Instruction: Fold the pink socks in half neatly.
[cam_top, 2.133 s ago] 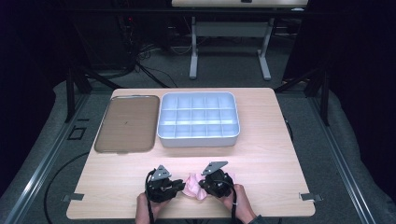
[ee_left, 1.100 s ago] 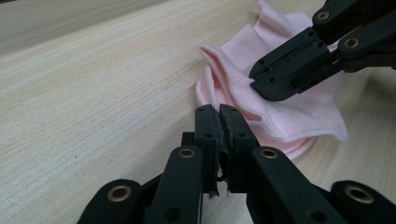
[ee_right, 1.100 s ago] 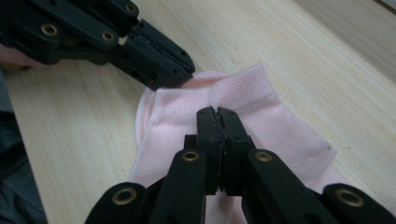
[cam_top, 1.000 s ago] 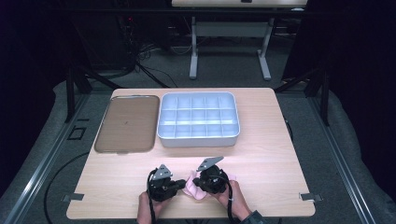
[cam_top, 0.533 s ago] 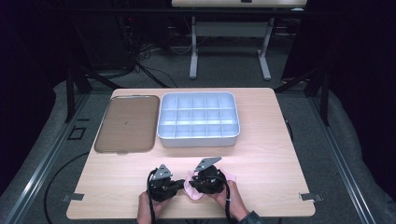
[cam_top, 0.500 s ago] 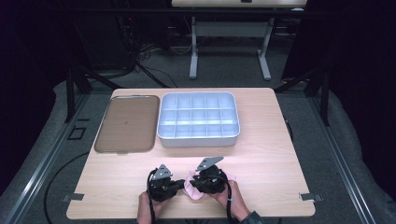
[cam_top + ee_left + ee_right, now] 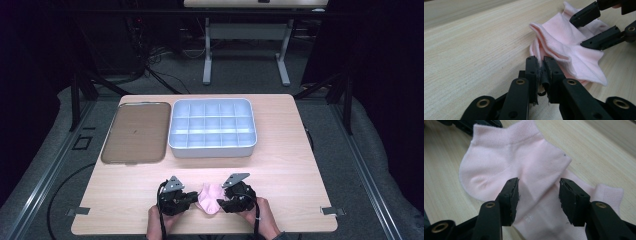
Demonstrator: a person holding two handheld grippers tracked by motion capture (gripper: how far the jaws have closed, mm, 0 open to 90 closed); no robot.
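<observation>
Near edge of the wooden table [image 7: 280,170]: two hands come in from the bottom of the high view, each with a black two-jaw gripper, and pink ankle socks [image 7: 210,198] lie bunched between them. Left gripper [image 7: 541,71], just left of the socks: jaws nearly together, a narrow slit between the pads, tips at the sock's folded edge; jaws have just been easing apart, and whether the pads pinch any fabric cannot be told from the left gripper view. Right gripper [image 7: 537,195], just right of the socks: jaws have just been opening and now stand clearly apart, pads off the cloth, the pink knit lying flat on the table under the gap. The right gripper view shows one sock [image 7: 506,160] lying across another, ribbed cuff toward the left gripper. Beyond the socks, a stretch of bare tabletop. Farther back from the socks, a white tray [image 7: 252,131] divided into compartments, and just to its left, apart from it, a flat brown lid [image 7: 135,132]. Past the table's far edge, a dark floor with cables and the legs of another table.
</observation>
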